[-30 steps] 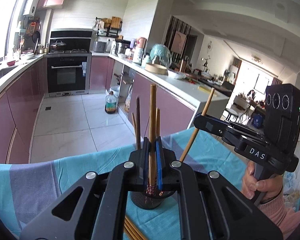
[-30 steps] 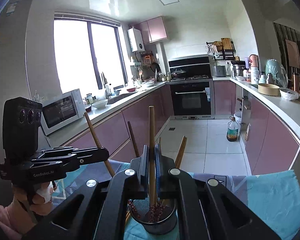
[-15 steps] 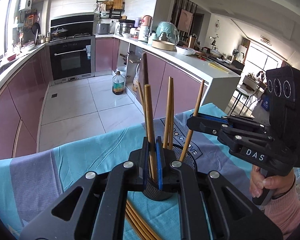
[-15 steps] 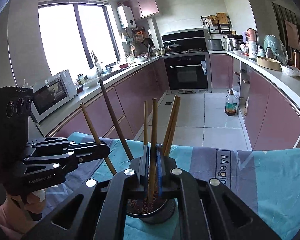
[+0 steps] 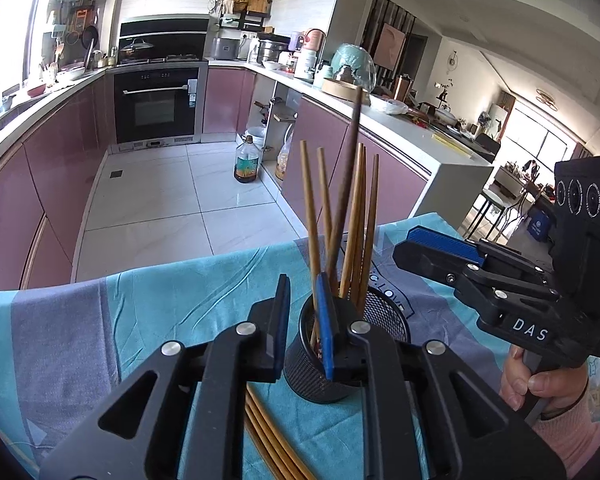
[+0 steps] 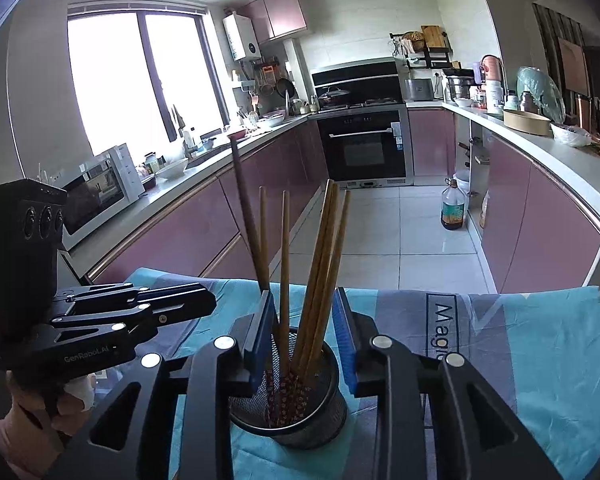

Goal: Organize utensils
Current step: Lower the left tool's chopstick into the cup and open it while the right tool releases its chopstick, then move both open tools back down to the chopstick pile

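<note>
Left claw (image 5: 302, 320) has just been opening and now stands narrowly parted: one pale chopstick rises loose in the gap, close against the right pad, with no squeeze on it. Right claw (image 6: 304, 340) has just been opening too and stands wider, its fingers either side of the cup's (image 6: 292, 420) rim; the sticks between them stand free of both pads.

Nearest, at 6 o'clock in the left view under the claw body, loose sticks (image 5: 268, 440) lie on the cloth (image 5: 160, 320), at least three, their ends hidden. Just beyond, the one black mesh cup stands upright, holding six chopsticks (image 6: 320, 264): five pale and one dark, longer one, fanned and leaning.

Two hands show, one on each handle: the right hand (image 5: 540, 384) at 4 o'clock in the left view, the left hand (image 6: 40, 404) at 8 o'clock in the right view. The claws sit close, meeting at the cup.

Bare cloth lies at 9 o'clock of the cup in the left view and, wider, at 3 o'clock in the right view. The cloth's far edge runs just behind the cup and drops to tiled floor (image 6: 420, 240). Farther off, one bottle (image 5: 247, 160) stands on the floor at 12 o'clock, then one oven (image 5: 156, 104) at 11.
</note>
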Demonstrator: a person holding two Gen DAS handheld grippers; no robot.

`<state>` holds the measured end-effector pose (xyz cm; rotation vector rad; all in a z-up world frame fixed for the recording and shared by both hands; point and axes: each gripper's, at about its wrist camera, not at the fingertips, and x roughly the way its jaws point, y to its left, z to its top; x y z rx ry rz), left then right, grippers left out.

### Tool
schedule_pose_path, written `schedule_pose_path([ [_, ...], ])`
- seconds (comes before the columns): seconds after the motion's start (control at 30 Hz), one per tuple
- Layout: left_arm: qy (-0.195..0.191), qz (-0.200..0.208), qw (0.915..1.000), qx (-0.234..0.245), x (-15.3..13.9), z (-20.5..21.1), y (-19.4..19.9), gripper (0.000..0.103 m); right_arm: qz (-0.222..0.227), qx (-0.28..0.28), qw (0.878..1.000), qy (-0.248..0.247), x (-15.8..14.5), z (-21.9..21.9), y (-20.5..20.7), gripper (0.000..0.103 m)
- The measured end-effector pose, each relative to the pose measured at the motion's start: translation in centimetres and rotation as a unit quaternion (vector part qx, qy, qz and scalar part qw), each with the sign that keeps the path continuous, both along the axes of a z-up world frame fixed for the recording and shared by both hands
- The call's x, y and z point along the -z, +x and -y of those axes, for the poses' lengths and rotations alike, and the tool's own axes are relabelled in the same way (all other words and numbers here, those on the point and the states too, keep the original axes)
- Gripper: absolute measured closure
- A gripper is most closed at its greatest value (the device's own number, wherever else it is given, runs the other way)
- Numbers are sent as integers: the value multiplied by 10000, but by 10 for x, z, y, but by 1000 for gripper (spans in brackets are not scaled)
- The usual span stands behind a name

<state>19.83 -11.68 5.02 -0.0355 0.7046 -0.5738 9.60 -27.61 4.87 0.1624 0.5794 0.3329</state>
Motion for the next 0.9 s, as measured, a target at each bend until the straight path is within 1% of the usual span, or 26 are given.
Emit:
schedule_pose_path([
  [0.13,-5,103,9998,-164,1,-10,-7,87,9,-54,10000,-12,3,-2,-7,73],
  [0.23,-36,174,9995,-248,2,-19,-15,84,38,-77,10000,-24,3,-2,-13,66],
  [0.33,27,298,9988,-375,2,-25,-25,80,82,-113,9999,-39,2,-4,-20,65],
  [0.47,181,452,9975,-511,5,-30,-39,74,253,-240,9994,-18,-2,-12,-36,53],
  [0.6,251,475,9968,-588,10,-39,-49,69,340,-463,9983,-78,-3,-26,-51,52],
  [0.67,279,465,9966,-626,14,-42,-55,69,317,-585,9977,-85,-1,-33,-56,52],
  [0.8,355,351,9963,-707,26,-52,-61,67,139,-803,9966,-73,12,-46,-63,52],
  [0.9,451,239,9956,-792,38,-57,-66,67,-104,-925,9956,-126,30,-55,-66,52],
])
